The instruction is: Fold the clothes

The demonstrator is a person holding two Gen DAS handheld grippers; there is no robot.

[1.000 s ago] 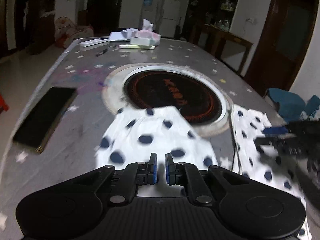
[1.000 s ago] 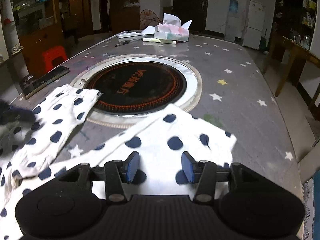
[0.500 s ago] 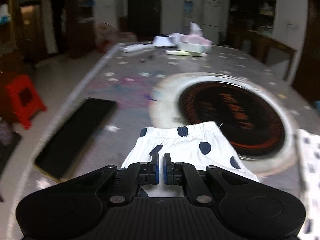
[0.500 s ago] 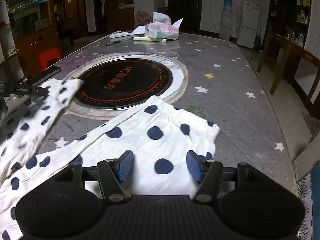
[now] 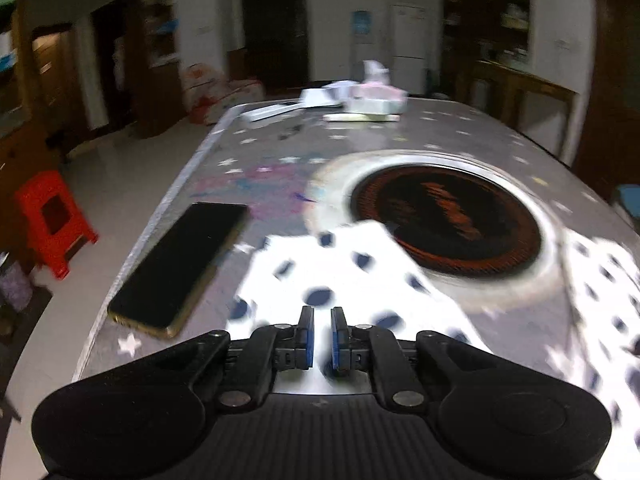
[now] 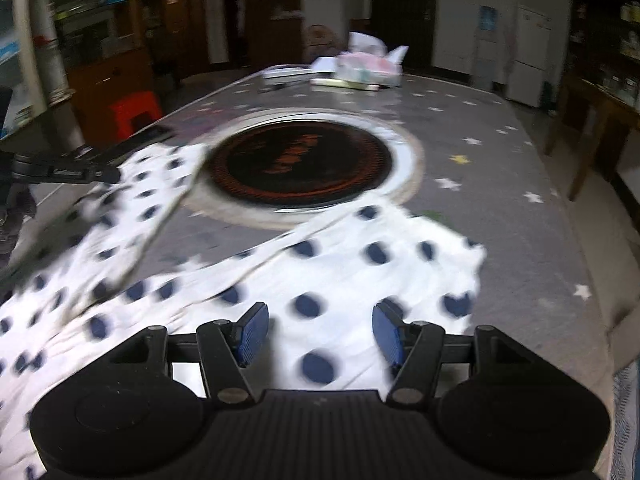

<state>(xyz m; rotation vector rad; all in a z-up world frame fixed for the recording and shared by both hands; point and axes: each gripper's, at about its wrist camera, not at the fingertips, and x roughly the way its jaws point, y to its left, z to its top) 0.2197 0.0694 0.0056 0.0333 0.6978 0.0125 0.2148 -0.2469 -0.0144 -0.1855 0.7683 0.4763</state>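
A white garment with dark blue polka dots (image 5: 340, 264) lies across the near part of the star-patterned table (image 5: 400, 140). My left gripper (image 5: 322, 338) is shut on one end of it, with white cloth showing in the narrow gap between the blue pads. In the right wrist view that same left gripper (image 6: 80, 170) holds this end up at the left, and the garment (image 6: 360, 272) spreads from there to under my right gripper (image 6: 320, 332). The right gripper is open wide just above the cloth and holds nothing. Both views are blurred by motion.
A round black and red hob (image 5: 448, 220) is set into the table's middle, just past the garment. A black phone (image 5: 180, 268) lies near the left table edge. A tissue box and papers (image 5: 372, 100) sit at the far end. A red stool (image 5: 52, 220) stands on the floor at left.
My left gripper has swung back toward the right while still holding its end of the garment. The cloth has shifted and its held end is lifted. The right gripper stays open over the cloth.
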